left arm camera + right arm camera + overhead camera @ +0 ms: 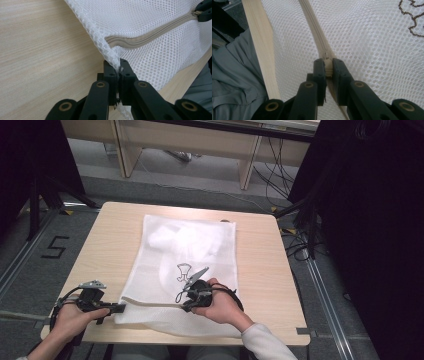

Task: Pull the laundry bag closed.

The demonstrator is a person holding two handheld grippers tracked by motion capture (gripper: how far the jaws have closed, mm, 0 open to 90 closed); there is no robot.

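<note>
Bag: the white mesh bag (187, 270) lies flat in the middle of the table (260, 270), its near edge at 6 o'clock, close to the table's near edge.
Zip: the beige zip (150, 36) runs along the bag's near edge, from its left corner toward the middle.
Zip pull: the pull (327, 65) sits at about 6 o'clock on the bag, pinched between my right jaws.
Right gripper: my right gripper (327, 68) is clamped on the zip pull, jaws narrow, the zip running away from them toward 12 o'clock in the right gripper view.
Left gripper: my left gripper (119, 75) pinches the bag's mesh at its near left corner, at about 8 o'clock on the bag, jaws nearly together on the fabric.
Print: a dark outline print (183, 271) sits on the bag just beyond my right gripper, at 11 o'clock from it.
Filling: something pale (167, 237) shows through the mesh at the bag's far end, toward 12 o'clock.
Table: light wood, with grey floor (30, 255) around it.
</note>
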